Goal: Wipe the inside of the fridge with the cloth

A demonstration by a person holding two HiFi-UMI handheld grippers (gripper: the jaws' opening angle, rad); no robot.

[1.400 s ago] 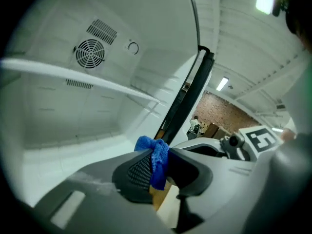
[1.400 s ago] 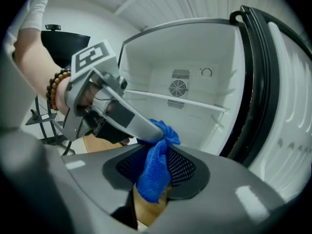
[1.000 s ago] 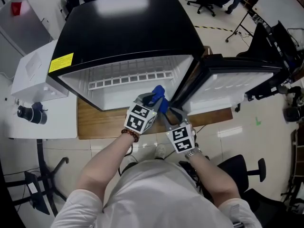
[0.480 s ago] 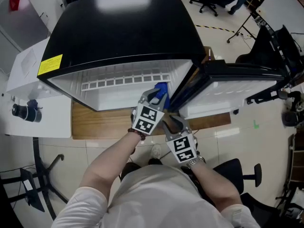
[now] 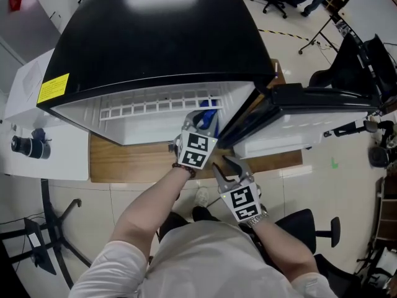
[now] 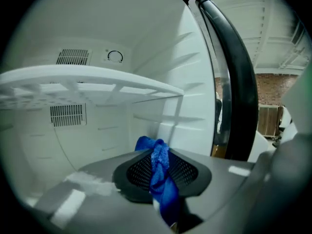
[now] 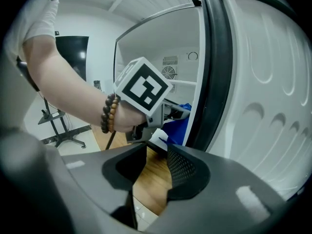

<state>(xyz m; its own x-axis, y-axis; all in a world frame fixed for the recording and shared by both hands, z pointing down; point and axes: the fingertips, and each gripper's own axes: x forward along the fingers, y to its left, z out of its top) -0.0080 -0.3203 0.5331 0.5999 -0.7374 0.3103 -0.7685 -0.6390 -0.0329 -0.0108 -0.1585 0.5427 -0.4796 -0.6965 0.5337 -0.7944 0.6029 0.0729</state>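
- The left gripper [image 6: 159, 175] is clamping a crumpled blue cloth [image 6: 159, 162] between its jaws, pointing into the black-topped, white-lined fridge [image 5: 155, 39] beneath its white slatted shelf [image 6: 92, 79].
- The right gripper [image 7: 151, 172] is hovering outside beside the open door [image 7: 253, 96], its jaws slightly apart and holding nothing.

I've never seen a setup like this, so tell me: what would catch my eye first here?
The bright blue cloth stands out, pinched in the left tongs at the mouth of the black-topped white fridge, below its white slotted shelf. The right tongs hang open and empty outside, beside the wide-open fridge door.
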